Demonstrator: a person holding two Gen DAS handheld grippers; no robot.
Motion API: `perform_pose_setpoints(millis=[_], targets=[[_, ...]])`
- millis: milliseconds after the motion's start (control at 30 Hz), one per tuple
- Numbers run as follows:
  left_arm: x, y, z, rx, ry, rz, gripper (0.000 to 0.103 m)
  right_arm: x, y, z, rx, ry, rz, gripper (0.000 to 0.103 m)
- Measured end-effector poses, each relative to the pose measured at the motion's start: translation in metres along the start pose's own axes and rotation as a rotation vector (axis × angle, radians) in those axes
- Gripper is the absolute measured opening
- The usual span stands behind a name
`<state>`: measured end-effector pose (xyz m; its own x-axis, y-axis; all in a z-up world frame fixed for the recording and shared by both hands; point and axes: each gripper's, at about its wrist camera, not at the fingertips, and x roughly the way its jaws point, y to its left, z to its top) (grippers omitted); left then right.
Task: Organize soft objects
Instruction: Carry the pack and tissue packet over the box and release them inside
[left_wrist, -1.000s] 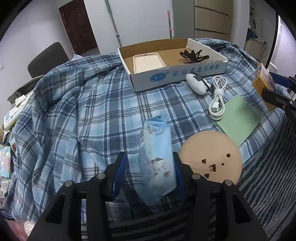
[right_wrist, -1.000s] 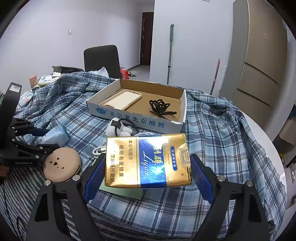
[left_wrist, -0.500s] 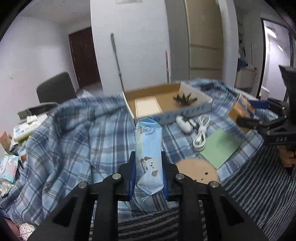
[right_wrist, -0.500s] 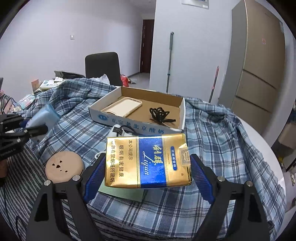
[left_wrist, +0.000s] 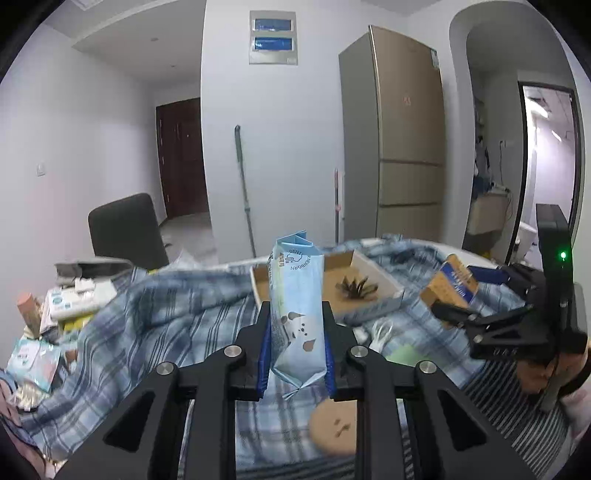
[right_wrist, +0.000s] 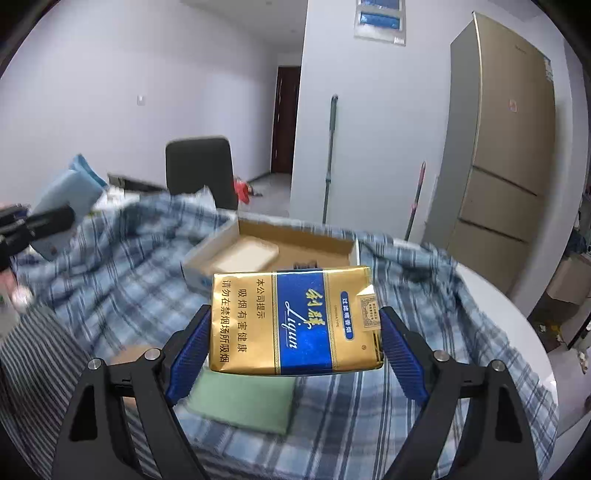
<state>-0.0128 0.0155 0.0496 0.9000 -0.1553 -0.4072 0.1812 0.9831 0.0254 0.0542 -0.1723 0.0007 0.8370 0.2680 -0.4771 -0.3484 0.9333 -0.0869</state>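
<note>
Between the blue pads of the left gripper stands a pale blue tissue pack, upright, pinched on both its sides and held above the surface, which a blue plaid cloth covers. Beyond the pack and a little to the right lies an open cardboard box with a dark spiky hair clip inside. Below the gripper, close to its right finger, a round tan disc lies on the cloth, and a white cable shows just past that finger. Far to the right of this gripper the right gripper is seen from the side, with the gold and blue packet in it.

In the right wrist view, the right gripper is closed on the gold and blue packet; its pads press the two short ends, and the packet lies flat across, raised over the cloth. Straight beyond the packet is the cardboard box, holding a cream flat case. Under the packet, toward the left finger, a green pad rests on the cloth. Far to the left of this gripper the tissue pack appears in the left gripper; this part is blurred. Behind the surface stand a dark chair and a gold refrigerator.
</note>
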Motion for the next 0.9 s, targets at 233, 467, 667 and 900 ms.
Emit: perform_pose_setpoints(millis=[233, 467, 667, 900], targets=[[0.013, -0.018, 0.069, -0.037, -0.149, 0.04, 0.024, -0.006, -0.001, 0.073, 0.041, -0.188, -0.108, 0.086], [0.048, -0.015, 0.138, -0.119, -0.22, 0.078, 0.024, 0.007, -0.015, 0.144, 0.133, -0.28, -0.159, 0.086], [0.077, -0.004, 0.152, -0.118, -0.171, 0.081, 0.024, 0.018, -0.022, 0.148, 0.143, -0.31, -0.162, 0.086], [0.14, 0.008, 0.131, -0.114, 0.005, 0.079, 0.024, 0.078, -0.03, 0.125, 0.152, -0.143, -0.11, 0.086]])
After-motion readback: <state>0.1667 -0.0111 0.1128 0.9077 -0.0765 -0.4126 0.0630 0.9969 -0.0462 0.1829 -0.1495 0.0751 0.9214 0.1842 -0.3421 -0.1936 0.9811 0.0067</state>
